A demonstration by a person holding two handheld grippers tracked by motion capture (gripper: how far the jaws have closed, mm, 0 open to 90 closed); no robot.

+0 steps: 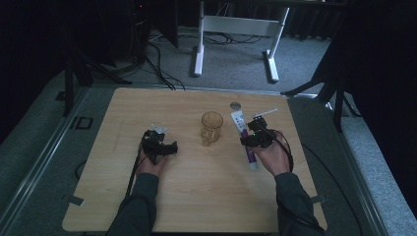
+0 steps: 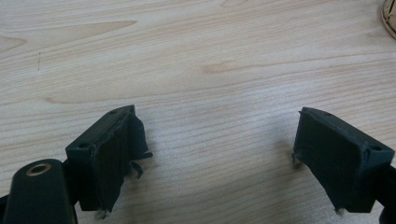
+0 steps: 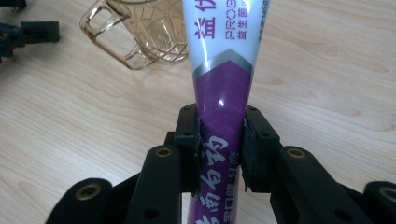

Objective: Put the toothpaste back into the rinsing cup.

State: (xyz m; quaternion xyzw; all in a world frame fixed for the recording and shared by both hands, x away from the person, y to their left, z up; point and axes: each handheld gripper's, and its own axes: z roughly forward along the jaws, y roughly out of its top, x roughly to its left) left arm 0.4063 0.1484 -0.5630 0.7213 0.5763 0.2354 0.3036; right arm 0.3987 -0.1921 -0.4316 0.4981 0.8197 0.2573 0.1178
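Note:
A white and purple toothpaste tube [image 1: 238,119] lies lengthwise right of centre on the wooden table [image 1: 196,196]. My right gripper [image 1: 249,135] is shut on its purple half. In the right gripper view the jaws [image 3: 220,122] pinch the tube [image 3: 223,70] from both sides, its white end pointing away. An amber see-through cup [image 1: 212,127] with a handle stands at the table's middle; it is just left of the tube [image 3: 144,32]. Left of the cup, my left gripper [image 1: 162,145] is held low and open, bare wood between its pads [image 2: 217,135].
A white toothbrush [image 1: 264,113] lies just beyond the right gripper. Near the far edge sits a small grey disc [image 1: 235,105]. The cup's rim [image 2: 390,16] shows at the corner of the left gripper view. Beyond the table are white desk legs [image 1: 198,54] and floor cables.

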